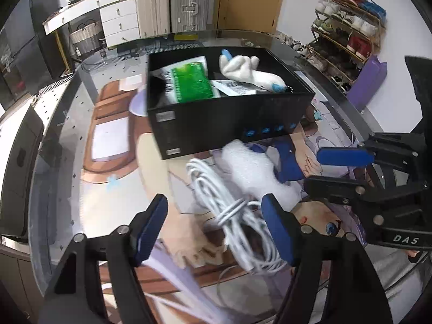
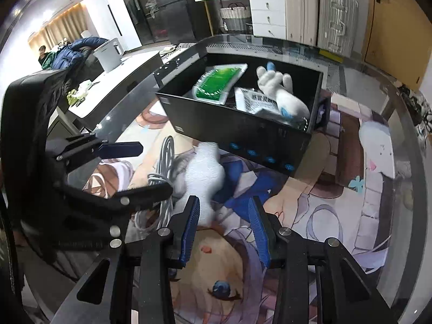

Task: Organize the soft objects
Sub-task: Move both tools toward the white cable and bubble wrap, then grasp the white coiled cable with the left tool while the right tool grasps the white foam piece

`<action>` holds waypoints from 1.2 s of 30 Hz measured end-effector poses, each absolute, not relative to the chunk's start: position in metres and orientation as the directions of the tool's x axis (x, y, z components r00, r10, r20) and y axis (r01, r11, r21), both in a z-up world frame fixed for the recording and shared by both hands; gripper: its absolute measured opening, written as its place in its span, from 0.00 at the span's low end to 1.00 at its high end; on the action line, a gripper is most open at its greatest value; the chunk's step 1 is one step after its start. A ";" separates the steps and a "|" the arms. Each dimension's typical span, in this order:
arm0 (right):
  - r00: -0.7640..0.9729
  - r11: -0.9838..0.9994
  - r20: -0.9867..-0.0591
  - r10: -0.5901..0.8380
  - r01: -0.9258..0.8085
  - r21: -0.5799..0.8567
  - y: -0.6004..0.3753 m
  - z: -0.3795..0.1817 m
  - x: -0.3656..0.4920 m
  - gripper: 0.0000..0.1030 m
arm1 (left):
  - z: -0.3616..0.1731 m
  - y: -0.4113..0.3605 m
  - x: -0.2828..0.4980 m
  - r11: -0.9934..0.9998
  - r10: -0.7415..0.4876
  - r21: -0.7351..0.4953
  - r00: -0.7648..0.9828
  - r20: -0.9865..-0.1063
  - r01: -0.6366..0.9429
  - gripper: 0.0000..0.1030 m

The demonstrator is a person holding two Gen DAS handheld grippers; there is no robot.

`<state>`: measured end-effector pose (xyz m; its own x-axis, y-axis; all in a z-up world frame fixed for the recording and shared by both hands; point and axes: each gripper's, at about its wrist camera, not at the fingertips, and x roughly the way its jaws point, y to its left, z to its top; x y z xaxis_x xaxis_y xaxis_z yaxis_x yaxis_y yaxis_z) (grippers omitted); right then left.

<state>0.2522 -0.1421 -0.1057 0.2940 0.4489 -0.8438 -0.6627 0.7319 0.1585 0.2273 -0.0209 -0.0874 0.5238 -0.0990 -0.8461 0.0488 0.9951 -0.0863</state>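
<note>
On the table [image 1: 64,145], from left: left tongs [image 1: 214,225] with pads apart, empty, over a coiled white cable [image 1: 237,213]; a white soft bundle [image 1: 251,167] beside it, touching the black box [image 1: 229,124]; right tongs [image 2: 222,225] — narrowly parted, gripping nothing.

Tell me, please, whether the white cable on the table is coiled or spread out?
Coiled: the white cable lies in bundled loops wrapped at the middle, between the left gripper fingers.

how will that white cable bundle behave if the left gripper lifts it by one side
The white cable bundle is probably floppy: only one wrap binds its loops, so the free loops may sag or spread. It looks light. The left gripper is open around it.
</note>
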 end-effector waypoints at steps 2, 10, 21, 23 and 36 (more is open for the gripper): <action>0.283 0.738 -0.849 0.446 -0.653 0.170 -0.142 -0.110 0.257 0.37 | -0.091 -0.026 0.231 0.996 -0.091 -0.073 0.514 -0.853 0.055 0.73; 0.289 0.729 -0.848 0.444 -0.667 0.154 -0.128 -0.112 0.259 0.37 | -0.101 -0.017 0.233 0.995 -0.101 -0.083 0.490 -0.866 0.060 0.71; 0.291 0.708 -0.864 0.411 -0.699 0.102 -0.086 -0.119 0.259 0.37 | -0.102 0.001 0.219 0.991 -0.113 -0.065 0.455 -0.883 0.120 0.47; 0.295 0.705 -0.868 0.399 -0.705 0.084 -0.079 -0.122 0.257 0.37 | -0.100 0.009 0.216 0.995 -0.092 -0.058 0.469 -0.879 0.085 0.65; 0.312 0.716 -0.891 0.331 -0.698 0.022 -0.087 -0.141 0.262 0.35 | -0.101 0.008 0.228 0.992 -0.129 -0.121 0.474 -0.871 0.047 0.78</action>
<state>0.2618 -0.0874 -0.1412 0.3119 0.3310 -0.8906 -0.6979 0.7158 0.0216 0.2277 0.0082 -0.1006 0.4736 -0.1288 -0.8713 0.0474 0.9915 -0.1208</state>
